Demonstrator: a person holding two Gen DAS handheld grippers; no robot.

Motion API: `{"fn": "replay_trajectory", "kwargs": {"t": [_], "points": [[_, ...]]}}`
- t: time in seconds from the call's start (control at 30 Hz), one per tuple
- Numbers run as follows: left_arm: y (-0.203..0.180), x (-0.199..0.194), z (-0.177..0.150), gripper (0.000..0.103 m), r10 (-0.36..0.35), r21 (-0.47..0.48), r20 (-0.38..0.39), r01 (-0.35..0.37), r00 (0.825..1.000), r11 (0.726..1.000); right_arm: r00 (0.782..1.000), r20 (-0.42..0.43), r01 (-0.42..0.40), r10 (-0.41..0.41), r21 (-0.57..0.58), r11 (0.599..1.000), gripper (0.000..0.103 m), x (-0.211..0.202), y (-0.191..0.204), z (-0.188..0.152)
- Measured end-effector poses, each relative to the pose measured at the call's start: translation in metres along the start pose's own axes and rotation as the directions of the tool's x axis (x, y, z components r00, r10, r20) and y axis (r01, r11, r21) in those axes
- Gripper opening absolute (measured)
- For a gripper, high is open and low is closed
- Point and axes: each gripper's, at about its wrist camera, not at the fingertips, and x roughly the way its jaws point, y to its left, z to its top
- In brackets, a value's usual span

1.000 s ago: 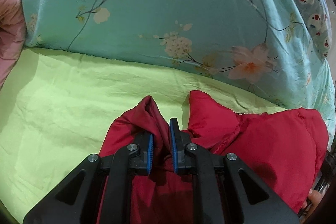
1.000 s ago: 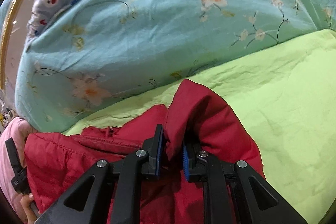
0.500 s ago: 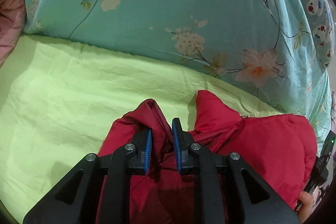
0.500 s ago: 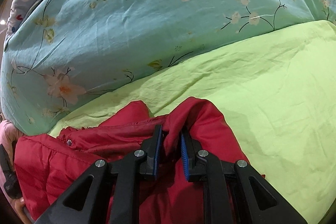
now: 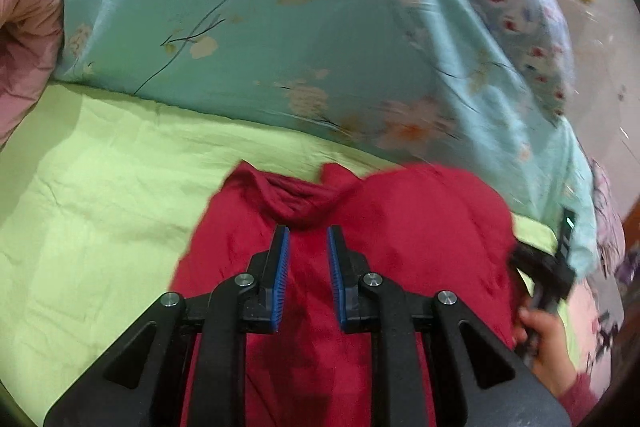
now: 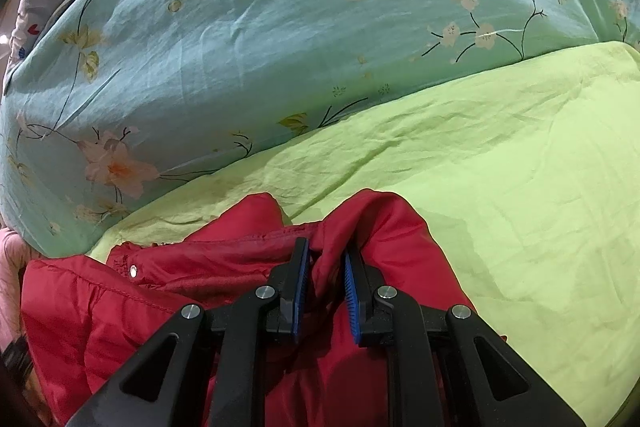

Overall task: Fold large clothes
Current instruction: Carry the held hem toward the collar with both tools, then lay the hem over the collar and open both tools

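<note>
A red padded jacket (image 5: 400, 227) lies bunched on a lime green sheet (image 5: 100, 207). Behind the jacket, a teal floral duvet (image 5: 260, 27) rises like a wall along the sheet's far edge. Bare sheet spreads away from the jacket on the side opposite each gripper's partner. The left gripper (image 5: 306, 267) hovers over the jacket, jaws parted, gripping nothing. The right gripper (image 6: 325, 279) pinches a raised jacket fold between narrowly spaced jaws.

Red jacket (image 6: 120, 311) (lime sheet (image 6: 500, 187))
</note>
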Motion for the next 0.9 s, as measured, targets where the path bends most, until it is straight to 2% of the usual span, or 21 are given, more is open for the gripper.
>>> {"fn": "replay_trajectory", "kwargs": {"t": [0.07,0.2,0.27,0.3,0.33,0.47,0.67,0.8,0.9], "points": [[-0.013,-0.011,-0.011,0.016,-0.026,0.037,-0.003,0.026,1.0,0.999,1.0,-0.002,0.003,-0.003,-0.002,1.0,0.015,0.001,0.002,0.001],[-0.035,-0.023,-0.03,0.016,-0.079,0.077,-0.036,0.082,0.996,0.994,1.0,0.025,-0.009,0.01,-0.005,1.0,0.023,-0.01,0.005,0.005],[-0.047,-0.026,-0.038,0.016,-0.112,0.096,-0.057,0.117,0.992,0.988,0.999,0.049,-0.017,0.017,-0.011,1.0,0.032,-0.022,0.006,0.007],[-0.052,-0.027,-0.041,0.016,-0.128,0.104,-0.065,0.135,0.99,0.985,0.998,0.057,-0.019,0.02,-0.018,1.0,0.044,-0.028,0.007,0.009],[-0.055,-0.029,-0.043,0.016,-0.141,0.113,-0.072,0.148,0.987,0.982,0.998,0.065,-0.022,0.023,-0.028,0.999,0.05,-0.033,0.008,0.009],[-0.072,-0.032,-0.054,0.017,-0.19,0.146,-0.095,0.202,0.977,0.968,0.995,0.083,-0.041,0.048,-0.083,0.996,0.05,-0.058,0.012,0.006],[-0.081,-0.035,-0.063,0.017,-0.213,0.153,-0.111,0.228,0.971,0.961,0.987,0.075,-0.132,0.142,-0.129,0.983,0.05,-0.098,0.017,-0.017],[-0.086,-0.028,-0.065,0.017,-0.232,0.173,-0.12,0.25,0.965,0.953,0.98,0.05,-0.178,0.194,-0.221,0.959,0.05,-0.118,0.035,-0.046],[-0.085,-0.011,-0.063,0.016,-0.216,0.171,-0.145,0.24,0.965,0.956,0.974,0.005,-0.213,0.226,-0.31,0.927,0.05,-0.119,0.057,-0.065]]}}
